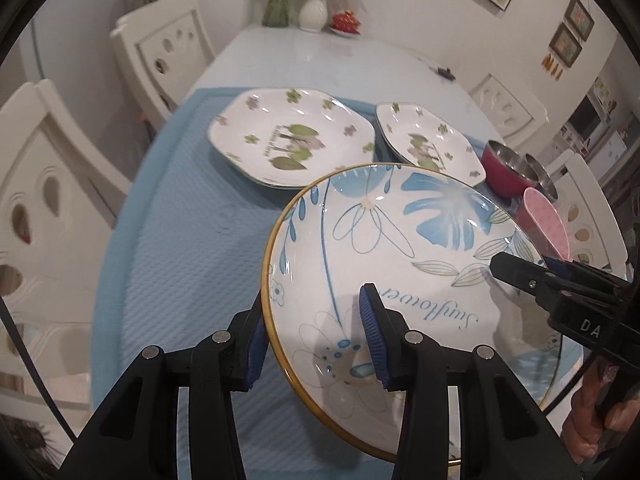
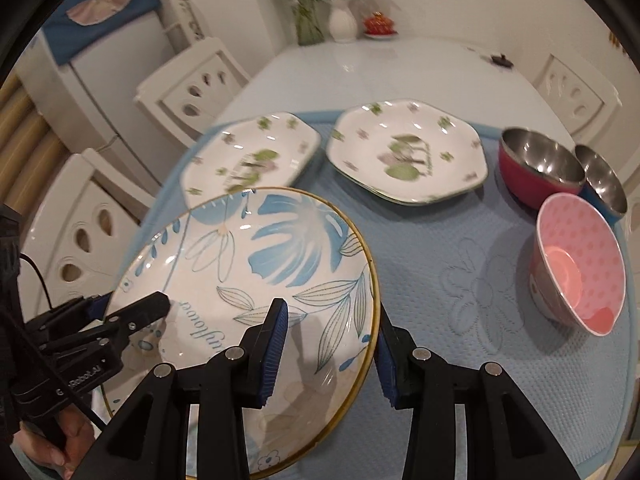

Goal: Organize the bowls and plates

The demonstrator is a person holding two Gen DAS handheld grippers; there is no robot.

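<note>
Astride plate [image 1: 400, 248] rim: hand-held grippers (both) [image 1: 316, 344] [image 2: 332, 344]

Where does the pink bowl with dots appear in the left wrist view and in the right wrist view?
Left wrist view: the pink bowl is at the right edge, mostly hidden behind the blue-leaf plate.
Right wrist view: it is fully visible at the right, on the blue mat.
Shared landmark: the red steel bowl stands just beyond it.
</note>
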